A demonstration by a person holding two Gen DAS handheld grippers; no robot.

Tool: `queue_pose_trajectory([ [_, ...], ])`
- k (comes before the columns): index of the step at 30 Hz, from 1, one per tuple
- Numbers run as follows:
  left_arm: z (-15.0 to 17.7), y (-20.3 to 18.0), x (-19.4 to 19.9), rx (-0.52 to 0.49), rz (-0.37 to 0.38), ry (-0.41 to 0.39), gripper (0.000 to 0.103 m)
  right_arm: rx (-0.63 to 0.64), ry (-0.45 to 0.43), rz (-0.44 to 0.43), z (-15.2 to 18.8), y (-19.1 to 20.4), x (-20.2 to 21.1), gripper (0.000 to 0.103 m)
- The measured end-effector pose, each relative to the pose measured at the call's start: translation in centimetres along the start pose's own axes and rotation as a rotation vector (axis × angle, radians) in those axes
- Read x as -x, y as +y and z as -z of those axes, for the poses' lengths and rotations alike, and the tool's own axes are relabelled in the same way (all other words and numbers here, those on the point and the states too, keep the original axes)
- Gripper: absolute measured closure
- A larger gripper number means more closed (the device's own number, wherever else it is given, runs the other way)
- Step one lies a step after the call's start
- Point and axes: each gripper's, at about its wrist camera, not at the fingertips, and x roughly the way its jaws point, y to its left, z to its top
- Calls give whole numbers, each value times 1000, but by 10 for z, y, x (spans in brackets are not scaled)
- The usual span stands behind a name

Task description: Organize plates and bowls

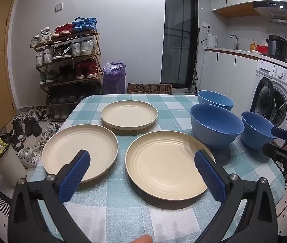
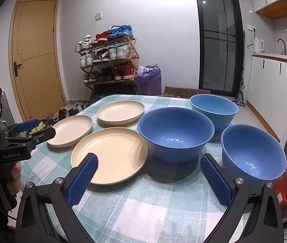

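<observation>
- Plates, cream, three — all lying singly on the checked tablecloth (image 1: 123, 212), none stacked. Near-right plate (image 1: 168, 167) lies closest to the bowls; near-left plate (image 1: 80, 151) is just beside it; far plate (image 1: 129, 115) sits behind the gap between the two.
- Bowls, blue, three — all upright and separate on the right side of the table. Large bowl (image 2: 175, 133) stands in the middle of the group, far bowl (image 2: 214, 109) behind it, near bowl (image 2: 253, 154) at the right edge of the cloth. None is nested in another.
- Left gripper (image 1: 143, 163) — jaws spread wide, nothing between the pads; hangs over the near edge of the two front plates, touching neither.
- Right gripper (image 2: 149, 177) — jaws equally wide and empty; hangs above bare cloth in front of the large bowl, between the near-right plate and the near bowl.
- Progress, judged — nothing gathered so far; the task appears to be at its start.
- Outstanding — plates to be stacked into one pile, bowls to be nested or grouped; six items to handle in all.
</observation>
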Motion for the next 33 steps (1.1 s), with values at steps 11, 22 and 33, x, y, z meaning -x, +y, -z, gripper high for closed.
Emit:
queue_pose_trajectory([
  [11,1,-1,-2,2,-7,7,0,1,5,5,5,-6,-4,0],
  [22,3,-2,-3,-4,-16,8,0,8,18,20,3,-7,-8,0],
  [33,3,-1,-5,-6,-2,11,0,11,39,26,5,-8,-16,0],
])
